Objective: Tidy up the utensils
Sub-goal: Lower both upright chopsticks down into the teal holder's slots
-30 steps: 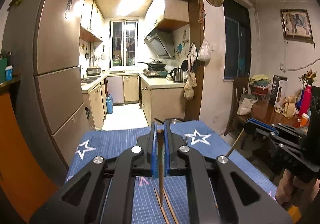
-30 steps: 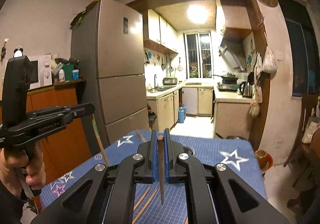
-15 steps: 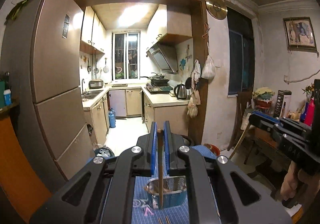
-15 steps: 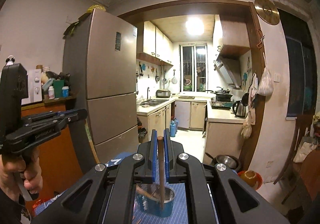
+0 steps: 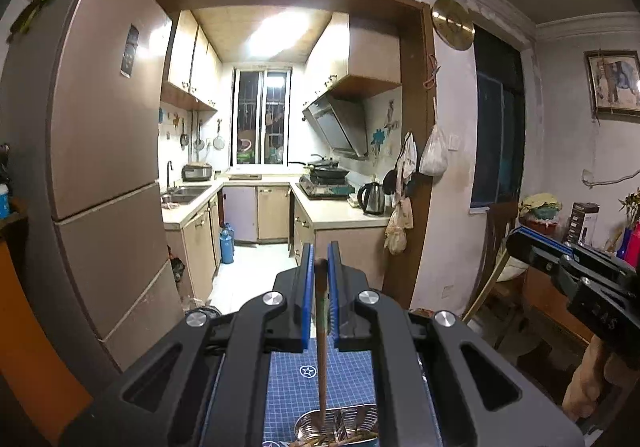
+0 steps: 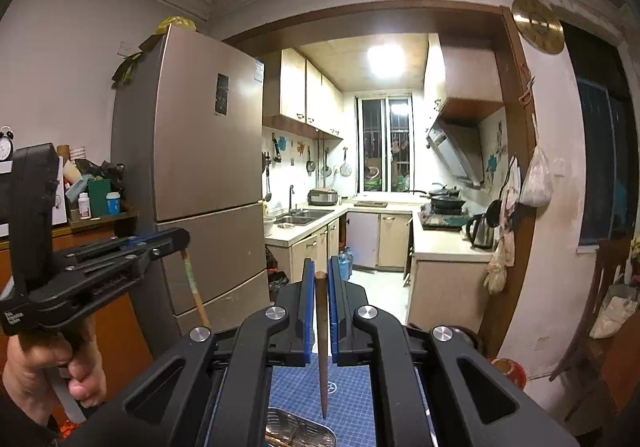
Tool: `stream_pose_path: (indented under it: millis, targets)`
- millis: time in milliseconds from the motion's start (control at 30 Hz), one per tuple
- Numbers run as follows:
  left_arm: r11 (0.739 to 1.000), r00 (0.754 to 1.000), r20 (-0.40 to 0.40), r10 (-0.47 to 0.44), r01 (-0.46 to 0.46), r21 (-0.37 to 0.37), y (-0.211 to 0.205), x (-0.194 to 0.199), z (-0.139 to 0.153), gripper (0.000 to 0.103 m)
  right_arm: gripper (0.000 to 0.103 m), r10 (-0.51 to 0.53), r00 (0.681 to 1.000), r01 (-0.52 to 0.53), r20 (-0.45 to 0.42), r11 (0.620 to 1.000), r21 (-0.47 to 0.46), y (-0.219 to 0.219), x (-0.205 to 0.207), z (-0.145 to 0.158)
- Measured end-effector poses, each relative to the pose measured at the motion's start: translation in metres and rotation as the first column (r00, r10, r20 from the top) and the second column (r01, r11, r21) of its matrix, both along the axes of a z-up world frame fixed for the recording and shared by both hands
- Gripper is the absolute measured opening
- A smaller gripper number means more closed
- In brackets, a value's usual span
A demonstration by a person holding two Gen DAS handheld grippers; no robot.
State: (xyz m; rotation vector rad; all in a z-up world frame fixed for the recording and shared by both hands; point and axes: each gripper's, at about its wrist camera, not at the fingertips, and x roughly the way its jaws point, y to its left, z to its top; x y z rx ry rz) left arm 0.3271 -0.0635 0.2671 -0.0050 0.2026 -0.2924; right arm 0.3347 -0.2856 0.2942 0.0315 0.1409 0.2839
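My left gripper (image 5: 319, 267) is shut on a brown chopstick (image 5: 321, 351) that hangs down, its tip inside the metal utensil holder (image 5: 340, 423) on the blue star cloth (image 5: 344, 375). Several chopsticks lie in the holder. My right gripper (image 6: 319, 279) is shut on another brown chopstick (image 6: 322, 351), tip pointing down just above the holder (image 6: 296, 431). The left gripper also shows in the right wrist view (image 6: 172, 239), and the right gripper in the left wrist view (image 5: 516, 243), each with a chopstick.
A tall fridge (image 5: 92, 167) stands at the left, with an orange cabinet (image 6: 116, 327) beside it. The kitchen doorway lies ahead with counters (image 5: 340, 213). A wooden side table (image 5: 560, 287) with bottles and boxes stands at the right.
Both grippers have moved forward over the table and risen, each keeping its chopstick. The holder came into view below them, and the left chopstick tip now reaches into it.
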Motion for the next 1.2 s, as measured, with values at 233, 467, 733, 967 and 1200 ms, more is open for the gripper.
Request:
stream_pose_path:
  millis: [233,467,733,967,1200]
  targets:
    - [1.000,0.998,-0.070,0.004,-0.004,0.000,0.002,0.038,-0.040,0.005,0.007,0.014,0.997,-0.013,-0.075,1.000,0.009,0.007,0.032,-0.051]
    - [1.000,0.994,-0.109,-0.007,0.007,-0.003,0.003,0.052,-0.065,0.005,0.007,0.015,0.990,-0.015,-0.142,1.000,0.005,0.017,0.055,-0.097]
    - [1.000,0.986,-0.168,-0.009,0.010,0.003,0.004,0.067,-0.098,0.005,0.007,0.012,0.981,-0.013,-0.196,1.000,-0.002,0.026,0.069,-0.130]
    - [1.000,0.982,-0.187,-0.020,0.021,0.003,0.005,0.068,-0.106,0.005,0.007,0.016,0.976,-0.018,-0.218,1.000,-0.007,0.032,0.074,-0.144]
    - [1.000,0.980,-0.196,-0.019,0.021,0.008,0.003,0.069,-0.110,0.006,0.008,0.023,0.971,-0.024,-0.237,1.000,0.000,0.033,0.077,-0.151]
